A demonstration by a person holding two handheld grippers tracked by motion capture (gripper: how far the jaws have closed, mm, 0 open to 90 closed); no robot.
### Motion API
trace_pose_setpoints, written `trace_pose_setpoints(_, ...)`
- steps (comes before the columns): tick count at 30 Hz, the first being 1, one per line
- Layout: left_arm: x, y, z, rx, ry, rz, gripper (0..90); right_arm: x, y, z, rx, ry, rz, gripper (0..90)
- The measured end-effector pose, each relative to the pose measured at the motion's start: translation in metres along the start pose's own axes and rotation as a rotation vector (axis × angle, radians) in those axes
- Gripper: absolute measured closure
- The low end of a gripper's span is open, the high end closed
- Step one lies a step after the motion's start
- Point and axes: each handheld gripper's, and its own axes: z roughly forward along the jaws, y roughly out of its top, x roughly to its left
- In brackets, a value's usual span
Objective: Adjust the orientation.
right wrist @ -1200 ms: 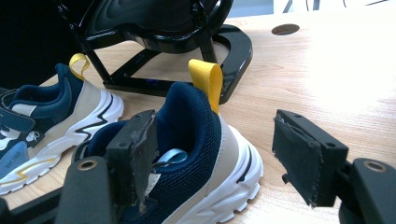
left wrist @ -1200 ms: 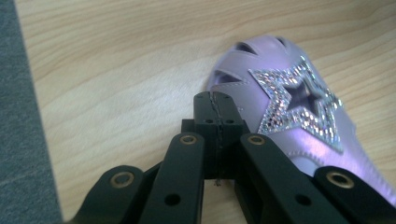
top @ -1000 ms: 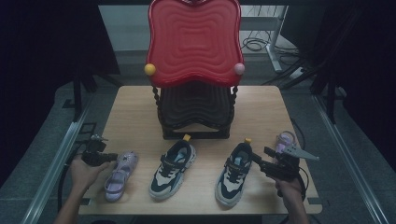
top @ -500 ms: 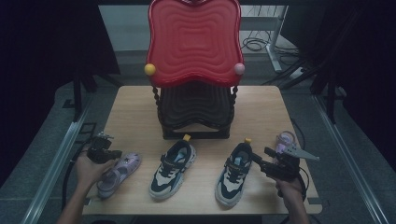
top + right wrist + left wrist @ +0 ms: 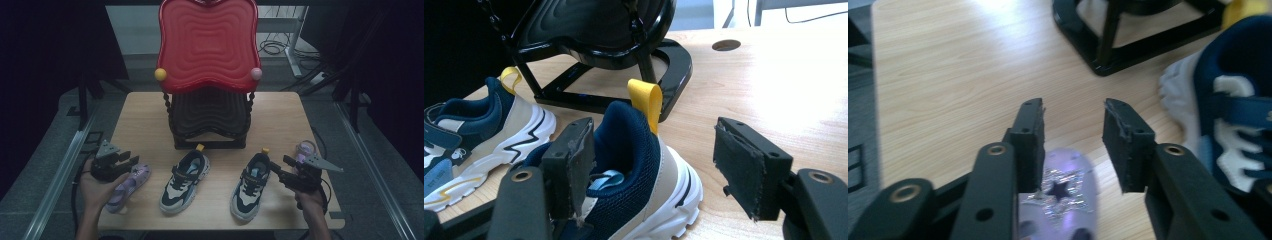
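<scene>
A purple glitter shoe (image 5: 127, 186) lies at the table's front left. My left gripper (image 5: 131, 160) hovers just above its heel end. In the left gripper view the shoe (image 5: 1065, 192) sits low between the jaws of the left gripper (image 5: 1073, 107), which have just been opening, and the pads do not press it. Two navy and white sneakers (image 5: 185, 181) (image 5: 251, 185) lie in the front middle. My right gripper (image 5: 277, 167) stands open at the heel of the right-hand sneaker (image 5: 634, 165). Its heel, with a yellow loop (image 5: 646, 102), sits between the jaws of the right gripper (image 5: 651, 122).
A black stand (image 5: 210, 120) carrying a large red wavy panel (image 5: 207, 45) occupies the table's middle back. A second purple shoe (image 5: 305, 149) lies behind my right gripper near the right edge. The wooden table (image 5: 280, 115) ends close to both hands.
My left gripper's jaws have opened off the purple shoe and the gripper has lifted a little. The shoe now rests on the table. The right gripper has not moved.
</scene>
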Motion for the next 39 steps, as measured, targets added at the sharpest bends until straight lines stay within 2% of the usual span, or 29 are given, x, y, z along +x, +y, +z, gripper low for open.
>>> trace_pose_setpoints(2, -0.004, -0.002, 0.003, -0.014, -0.019, -0.013, 54.0, 0.0, 0.001, -0.001, -0.001, -0.007, -0.005, 33.4)
trace_pose_setpoints(7, -0.016, -0.006, 0.011, -0.034, -0.081, -0.004, 52.3, 0.0, 0.005, 0.001, -0.007, -0.035, -0.031, 33.8)
trace_pose_setpoints(10, -0.019, -0.007, 0.015, -0.005, -0.106, 0.015, 50.0, 0.004, 0.007, 0.001, 0.003, -0.053, -0.053, 33.7)
trace_pose_setpoints(14, -0.017, -0.009, 0.012, -0.035, -0.158, -0.012, 49.7, 0.005, 0.007, -0.001, 0.006, -0.073, -0.066, 33.7)
trace_pose_setpoints(17, -0.018, -0.011, 0.009, -0.043, -0.169, -0.013, 49.6, 0.005, 0.007, -0.003, 0.012, -0.083, -0.067, 34.3)
trace_pose_setpoints(20, -0.021, -0.012, 0.002, -0.049, -0.184, -0.011, 49.4, 0.005, 0.008, -0.005, 0.025, -0.129, -0.082, 35.0)
trace_pose_setpoints(22, -0.025, -0.013, -0.002, -0.053, -0.205, -0.007, 48.6, 0.003, 0.008, -0.009, 0.019, -0.136, -0.073, 36.4)
trace_pose_setpoints(23, -0.028, -0.012, -0.004, -0.052, -0.218, 0.0, 48.1, 0.002, 0.008, -0.01, 0.013, -0.131, -0.071, 37.7)
trace_pose_setpoints(24, -0.031, -0.012, -0.006, -0.051, -0.216, 0.007, 47.0, 0.0, 0.009, -0.013, 0.006, -0.128, -0.061, 41.7)
trace_pose_setpoints(26, -0.031, -0.011, -0.007, -0.053, -0.213, 0.006, 46.9, -0.001, 0.009, -0.015, 0.007, -0.124, -0.06, 43.6)
trace_pose_setpoints(31, -0.025, -0.014, 0.0, -0.04, -0.2, -0.031, 46.7, -0.012, 0.011, -0.025, 0.022, -0.135, -0.086, 60.0)
trace_pose_setpoints(34, -0.023, -0.018, 0.005, -0.031, -0.198, -0.044, 46.5, -0.02, 0.01, -0.027, 0.037, -0.145, -0.077, 69.2)
trace_pose_setpoints(35, -0.023, -0.021, 0.007, -0.022, -0.2, -0.051, 46.6, -0.023, 0.01, -0.027, 0.044, -0.136, -0.071, 74.9)
trace_pose_setpoints(37, -0.024, -0.022, 0.008, -0.017, -0.202, -0.057, 46.5, -0.023, 0.01, -0.027, 0.045, -0.126, -0.074, 76.7)
trace_pose_setpoints(38, -0.024, -0.024, 0.009, -0.013, -0.205, -0.057, 46.5, -0.022, 0.01, -0.026, 0.047, -0.091, -0.093, 82.2)
trace_pose_setpoints(39, -0.024, -0.024, 0.009, -0.013, -0.204, -0.058, 46.5, -0.022, 0.01, -0.026, 0.047, -0.091, -0.093, 82.2)
